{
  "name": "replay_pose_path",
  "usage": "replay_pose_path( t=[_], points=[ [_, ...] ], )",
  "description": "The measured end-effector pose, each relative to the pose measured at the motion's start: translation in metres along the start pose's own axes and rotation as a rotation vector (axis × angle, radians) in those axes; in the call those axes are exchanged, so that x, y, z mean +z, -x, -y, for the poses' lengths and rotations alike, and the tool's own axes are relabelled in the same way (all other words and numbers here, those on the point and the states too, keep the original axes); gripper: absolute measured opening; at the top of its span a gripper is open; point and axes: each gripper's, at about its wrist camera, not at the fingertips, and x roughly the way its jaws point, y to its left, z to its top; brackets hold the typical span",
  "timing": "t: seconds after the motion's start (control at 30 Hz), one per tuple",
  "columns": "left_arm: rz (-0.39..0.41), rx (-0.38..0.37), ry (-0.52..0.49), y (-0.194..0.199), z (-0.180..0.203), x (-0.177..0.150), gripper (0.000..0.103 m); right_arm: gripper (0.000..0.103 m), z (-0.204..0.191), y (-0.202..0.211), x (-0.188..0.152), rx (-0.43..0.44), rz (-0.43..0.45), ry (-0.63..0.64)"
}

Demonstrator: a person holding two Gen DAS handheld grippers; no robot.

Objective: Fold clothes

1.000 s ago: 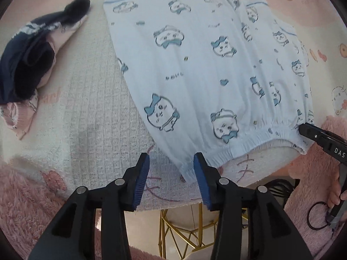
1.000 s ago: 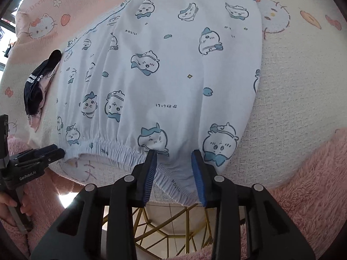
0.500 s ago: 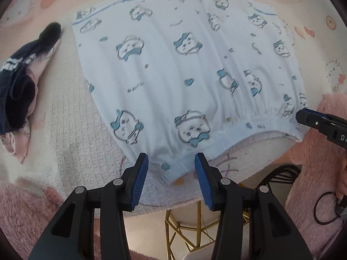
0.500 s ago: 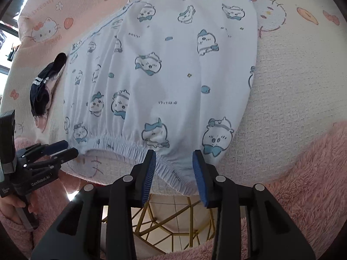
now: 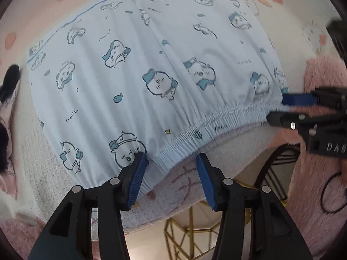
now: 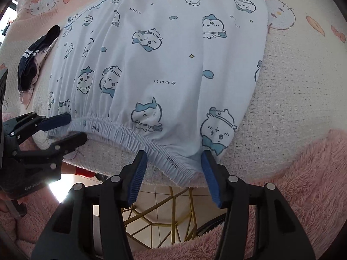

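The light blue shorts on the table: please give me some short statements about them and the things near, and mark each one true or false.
1. The shorts lie spread flat on the white cloth. True.
2. The waistband is at the table's near edge. True.
3. The right gripper is shut on the waistband. False: its jaws are opening, the waistband corner between them.
4. The dark garment lies on top of the shorts. False: it lies beside them, apart.
5. The left gripper has its jaws astride the other waistband corner. True, and they are opening.
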Motion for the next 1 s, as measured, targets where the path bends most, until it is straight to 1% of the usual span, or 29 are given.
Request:
replay_pose_path(
  t=[0.03, 0.1, 0.13, 0.17, 0.2, 0.27, 0.3, 0.33, 0.37, 0.4, 0.5, 0.57, 0.63, 0.67, 0.7, 0.8, 0.83, 0.87, 0.9, 0.93, 1.0],
  points=[
    [0.012, -0.003, 0.003, 0.002, 0.001, -0.002, 0.05, 0.056, -0.002, 0.002, 0.001, 0.01, 0.015, 0.006],
    [0.054, -0.051, 0.067, 0.01, -0.004, -0.003, 0.05, 0.056, -0.007, 0.009, 0.002, 0.041, 0.057, 0.017],
    [0.087, -0.085, 0.109, 0.021, -0.032, -0.021, 0.05, 0.056, -0.009, 0.013, 0.003, 0.054, 0.079, 0.025],
    [0.116, -0.107, 0.144, 0.028, -0.051, -0.031, 0.05, 0.056, -0.011, 0.017, 0.003, 0.058, 0.102, 0.036],
    [0.133, -0.095, 0.159, 0.029, -0.053, -0.028, 0.05, 0.056, -0.013, 0.021, 0.004, 0.061, 0.124, 0.046],
    [0.155, -0.04, 0.171, 0.027, -0.056, -0.02, 0.05, 0.056, -0.014, 0.022, 0.006, 0.05, 0.142, 0.047],
    [0.136, 0.013, 0.17, 0.02, -0.061, -0.017, 0.05, 0.056, -0.01, 0.016, 0.004, 0.032, 0.123, 0.041],
    [0.1, 0.082, 0.166, 0.01, -0.069, -0.013, 0.05, 0.055, -0.006, 0.011, 0.003, 0.014, 0.104, 0.035],
    [0.056, 0.151, 0.147, 0.0, -0.07, -0.012, 0.053, 0.055, -0.001, 0.004, 0.0, -0.012, 0.073, 0.024],
    [0.055, 0.186, 0.12, -0.002, -0.066, -0.013, 0.055, 0.055, 0.0, 0.004, 0.0, -0.015, 0.074, 0.019],
    [0.038, 0.199, 0.088, -0.003, -0.055, -0.02, 0.056, 0.056, -0.005, 0.006, -0.003, -0.08, 0.064, 0.052],
    [0.036, 0.186, 0.077, -0.004, -0.059, -0.019, 0.056, 0.057, -0.005, 0.007, -0.005, -0.077, 0.064, 0.058],
    [0.032, 0.145, 0.085, -0.003, -0.061, -0.02, 0.055, 0.057, 0.001, 0.011, -0.004, -0.022, 0.063, 0.033],
    [0.04, 0.113, 0.097, -0.001, -0.062, -0.021, 0.055, 0.057, 0.008, 0.017, -0.002, 0.029, 0.071, 0.003],
    [0.064, 0.08, 0.112, 0.005, -0.065, -0.018, 0.055, 0.057, 0.015, 0.023, -0.001, 0.079, 0.079, -0.027],
    [0.164, 0.006, 0.15, 0.023, -0.074, -0.003, 0.056, 0.057, 0.044, 0.052, 0.011, 0.16, 0.133, -0.118],
    [0.199, -0.013, 0.159, 0.029, -0.077, 0.004, 0.056, 0.057, 0.055, 0.064, 0.019, 0.162, 0.16, -0.138],
    [0.232, -0.024, 0.162, 0.037, -0.09, 0.004, 0.056, 0.057, 0.066, 0.077, 0.027, 0.164, 0.187, -0.158],
    [0.26, -0.024, 0.159, 0.041, -0.098, 0.009, 0.056, 0.057, 0.064, 0.084, 0.047, 0.164, 0.218, -0.179],
    [0.28, -0.015, 0.154, 0.046, -0.096, 0.021, 0.055, 0.057, 0.065, 0.088, 0.064, 0.158, 0.252, -0.196],
    [0.311, 0.004, 0.148, 0.05, -0.099, 0.047, 0.055, 0.057, 0.082, 0.106, 0.086, 0.103, 0.303, -0.212]
  ],
)
